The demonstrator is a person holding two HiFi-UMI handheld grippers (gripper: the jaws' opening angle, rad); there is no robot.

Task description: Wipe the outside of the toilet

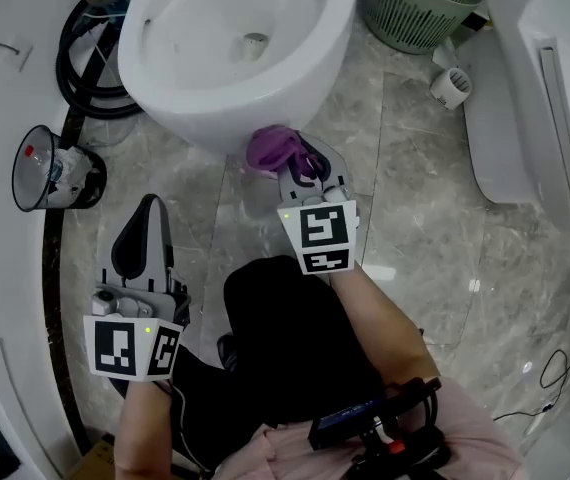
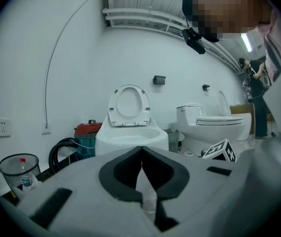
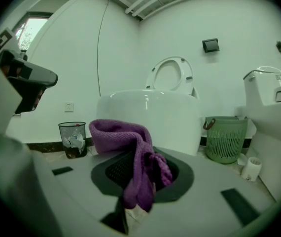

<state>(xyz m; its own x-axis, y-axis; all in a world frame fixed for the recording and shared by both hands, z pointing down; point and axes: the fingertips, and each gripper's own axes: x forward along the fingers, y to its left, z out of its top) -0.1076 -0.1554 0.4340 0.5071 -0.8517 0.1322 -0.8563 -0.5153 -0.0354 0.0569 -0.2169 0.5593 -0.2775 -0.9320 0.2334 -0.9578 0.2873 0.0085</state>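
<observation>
A white toilet with its seat lifted stands at the top of the head view, and its bowl fills the middle of the right gripper view. My right gripper is shut on a purple cloth, which it holds against the bowl's front lower wall; the cloth drapes over the jaws. My left gripper hangs lower left, away from the bowl, shut and holding nothing. The left gripper view shows the toilet straight ahead at a distance.
A wire wastebasket stands at the left by coiled black hose. A green basket and paper roll sit at upper right, next to a second toilet. The person's knees are below.
</observation>
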